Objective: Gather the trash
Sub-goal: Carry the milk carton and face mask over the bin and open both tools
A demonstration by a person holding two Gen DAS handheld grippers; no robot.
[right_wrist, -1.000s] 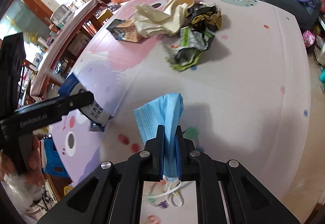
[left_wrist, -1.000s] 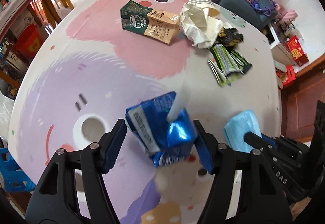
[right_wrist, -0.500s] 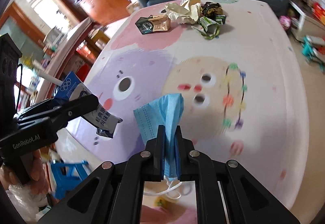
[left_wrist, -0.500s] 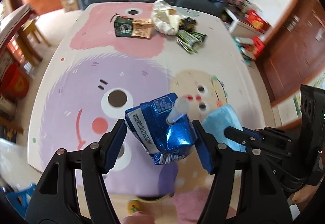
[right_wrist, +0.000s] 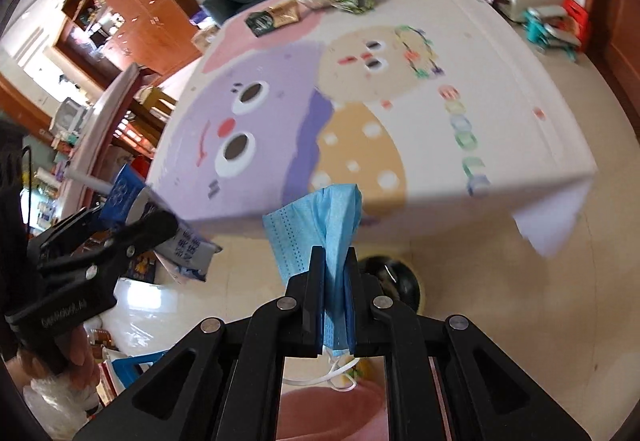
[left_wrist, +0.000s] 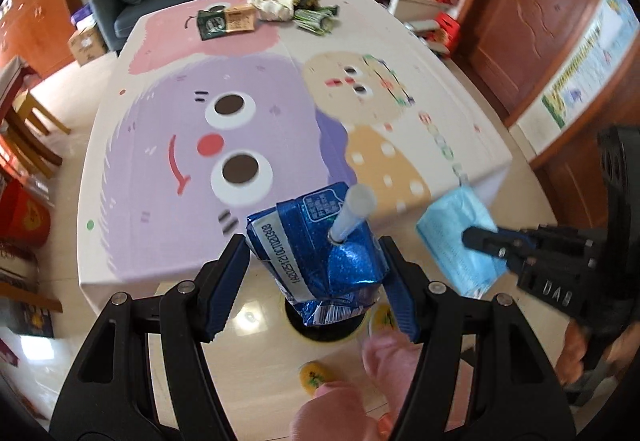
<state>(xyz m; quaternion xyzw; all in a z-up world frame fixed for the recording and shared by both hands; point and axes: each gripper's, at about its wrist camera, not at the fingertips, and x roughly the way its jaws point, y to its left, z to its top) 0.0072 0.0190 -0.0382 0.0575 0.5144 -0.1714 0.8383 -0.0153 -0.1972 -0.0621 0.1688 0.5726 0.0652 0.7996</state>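
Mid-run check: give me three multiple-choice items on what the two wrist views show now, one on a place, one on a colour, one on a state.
1. Where does the remaining trash pile lie?
A. the far end of the cartoon-print table, near the sofa
B. the near table edge
C. the floor

2. What colour is the pleated face mask?
A. white
B. light blue
C. green

3. What is the state of the shiny blue drink carton with a white straw?
A. lying on the table
B. held off the table between the left gripper's fingers
C. inside the bin

Answers: 1 A, the wrappers and boxes sit at the end by the dark sofa. 2 B, the mask shut in the right gripper is light blue. 3 B, the carton hangs over the floor beyond the table edge.
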